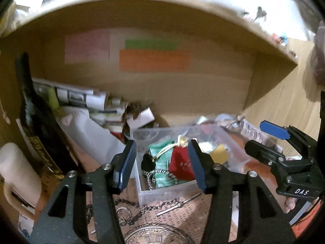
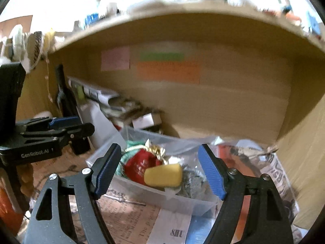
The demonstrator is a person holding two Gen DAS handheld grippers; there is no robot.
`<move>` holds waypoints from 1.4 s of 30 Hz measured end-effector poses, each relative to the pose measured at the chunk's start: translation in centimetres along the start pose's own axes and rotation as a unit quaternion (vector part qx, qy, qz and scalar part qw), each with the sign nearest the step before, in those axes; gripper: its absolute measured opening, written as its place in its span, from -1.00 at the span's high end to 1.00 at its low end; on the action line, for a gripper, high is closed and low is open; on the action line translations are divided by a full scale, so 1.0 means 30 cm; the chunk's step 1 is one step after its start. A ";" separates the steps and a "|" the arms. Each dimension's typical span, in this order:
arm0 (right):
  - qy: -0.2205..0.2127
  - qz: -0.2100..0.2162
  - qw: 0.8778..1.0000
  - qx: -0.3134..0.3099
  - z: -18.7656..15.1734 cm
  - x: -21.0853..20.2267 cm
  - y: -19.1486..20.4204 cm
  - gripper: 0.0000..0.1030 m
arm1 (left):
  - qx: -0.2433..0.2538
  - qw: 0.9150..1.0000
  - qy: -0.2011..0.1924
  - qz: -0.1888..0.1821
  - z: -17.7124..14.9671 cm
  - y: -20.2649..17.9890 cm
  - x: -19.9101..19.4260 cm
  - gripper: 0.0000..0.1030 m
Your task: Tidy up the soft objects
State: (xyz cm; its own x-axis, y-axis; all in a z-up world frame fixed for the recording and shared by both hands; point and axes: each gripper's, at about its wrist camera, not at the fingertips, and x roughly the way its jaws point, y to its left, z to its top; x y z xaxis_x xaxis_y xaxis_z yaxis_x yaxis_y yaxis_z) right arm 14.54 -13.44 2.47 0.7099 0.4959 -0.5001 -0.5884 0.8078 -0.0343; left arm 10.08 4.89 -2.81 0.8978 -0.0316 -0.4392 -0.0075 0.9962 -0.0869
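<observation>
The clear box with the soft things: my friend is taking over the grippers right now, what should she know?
Left gripper: open, holding nothing, in front of the clear box.
Right gripper: open, holding nothing, in front of the same box.
In the box: red pouch, mint-green pouch, yellow block, a black-and-white cord.
Done: those soft things already lie in the box.
Left: I cannot tell what else needs sorting; the pictures are blurry. Look at the clutter around the box.
</observation>
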 end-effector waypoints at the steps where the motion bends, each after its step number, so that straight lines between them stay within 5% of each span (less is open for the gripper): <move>1: -0.008 0.000 1.000 0.002 0.007 -0.021 0.000 -0.47 | 0.001 1.000 -0.011 -0.002 0.006 -0.006 -0.025 -0.06; 10: -0.070 0.005 0.998 0.007 0.052 -0.165 0.013 -0.66 | 0.006 0.997 -0.074 -0.008 0.022 -0.043 -0.175 -0.56; 19: -0.091 0.003 0.996 0.007 0.047 -0.219 0.028 -1.00 | 0.017 0.996 -0.091 0.002 0.008 -0.071 -0.228 -0.95; 42: -0.078 0.012 0.996 0.033 0.021 -0.214 0.008 -1.00 | 0.020 0.996 -0.088 0.005 -0.012 -0.091 -0.240 -0.99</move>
State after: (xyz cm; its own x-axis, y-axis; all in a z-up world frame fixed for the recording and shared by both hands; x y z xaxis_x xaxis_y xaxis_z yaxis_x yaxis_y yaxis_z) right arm 10.09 -16.24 6.24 0.7500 0.5552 -0.3595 -0.5833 0.8115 0.0364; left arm 3.48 2.36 0.25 0.9609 -0.0104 -0.2768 -0.0022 0.9990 -0.0454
